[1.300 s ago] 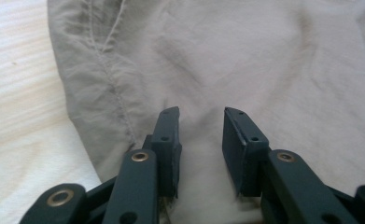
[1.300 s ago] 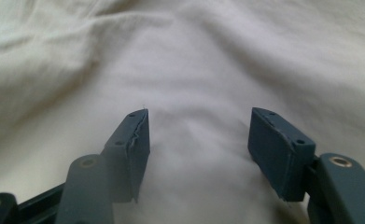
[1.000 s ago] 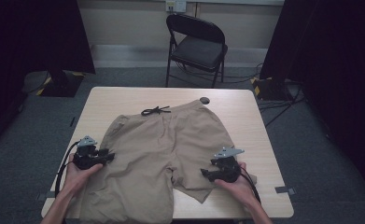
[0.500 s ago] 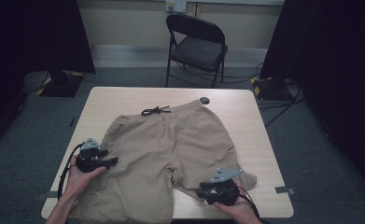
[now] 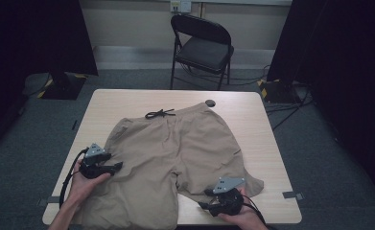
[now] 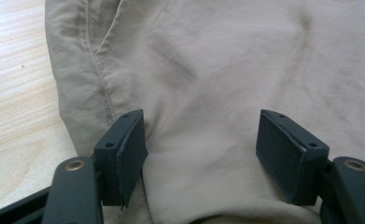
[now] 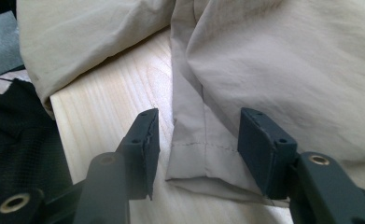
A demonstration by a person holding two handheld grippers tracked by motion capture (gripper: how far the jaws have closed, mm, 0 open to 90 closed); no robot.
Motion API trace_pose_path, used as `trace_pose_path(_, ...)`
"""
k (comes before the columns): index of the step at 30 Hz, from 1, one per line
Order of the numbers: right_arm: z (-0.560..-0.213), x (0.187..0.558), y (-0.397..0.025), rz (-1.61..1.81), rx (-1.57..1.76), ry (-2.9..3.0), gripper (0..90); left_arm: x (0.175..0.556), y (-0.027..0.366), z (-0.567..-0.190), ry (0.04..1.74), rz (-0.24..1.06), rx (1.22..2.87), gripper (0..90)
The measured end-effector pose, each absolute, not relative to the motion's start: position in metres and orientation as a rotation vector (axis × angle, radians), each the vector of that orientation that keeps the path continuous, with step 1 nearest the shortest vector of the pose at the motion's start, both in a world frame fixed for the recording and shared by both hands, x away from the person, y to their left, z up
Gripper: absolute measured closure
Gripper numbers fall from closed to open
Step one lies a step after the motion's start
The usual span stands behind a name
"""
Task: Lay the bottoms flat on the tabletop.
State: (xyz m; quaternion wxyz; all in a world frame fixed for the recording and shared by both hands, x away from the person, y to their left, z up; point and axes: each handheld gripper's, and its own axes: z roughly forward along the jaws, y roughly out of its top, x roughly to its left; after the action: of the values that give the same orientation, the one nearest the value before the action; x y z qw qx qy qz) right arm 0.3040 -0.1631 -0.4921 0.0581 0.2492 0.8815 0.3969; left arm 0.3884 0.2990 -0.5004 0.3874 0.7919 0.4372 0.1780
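One shorts (image 5: pixel 175 153), two grippers (jaws apart)

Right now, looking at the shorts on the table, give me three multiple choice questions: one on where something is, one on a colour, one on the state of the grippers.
1. Where does the black drawstring of the shorts lie?
A. at the far edge of the shorts, towards the chair
B. beside the right gripper
C. off the table, on the floor

2. What colour are the shorts?
A. dark blue
B. beige
C. red

3. How do the jaws of the right gripper stand?
A. shut on the drawstring
B. shut on the table edge
C. open, either side of a leg hem

Answers: 1 A, the high view shows the bow at the waistband on the side nearest the chair. 2 B, the cloth is beige in all views. 3 C, the right gripper view shows a gap between both jaws and the hem.
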Motion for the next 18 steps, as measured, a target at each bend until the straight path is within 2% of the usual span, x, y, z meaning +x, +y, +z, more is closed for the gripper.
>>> trace_pose_path(8,-0.492,0.302,-0.163,1.14,0.711,2.623,65.8,0.388,0.297,-0.5,1.105,0.481,2.032,32.6)
trace_pose_path(13,-0.491,0.306,-0.164,1.126,0.767,2.605,81.4,0.388,0.297,-0.5,1.105,0.487,2.036,32.3)
trace_pose_path(18,-0.491,0.315,-0.164,1.163,0.824,2.627,83.7,0.388,0.297,-0.5,1.107,0.476,2.028,32.3)
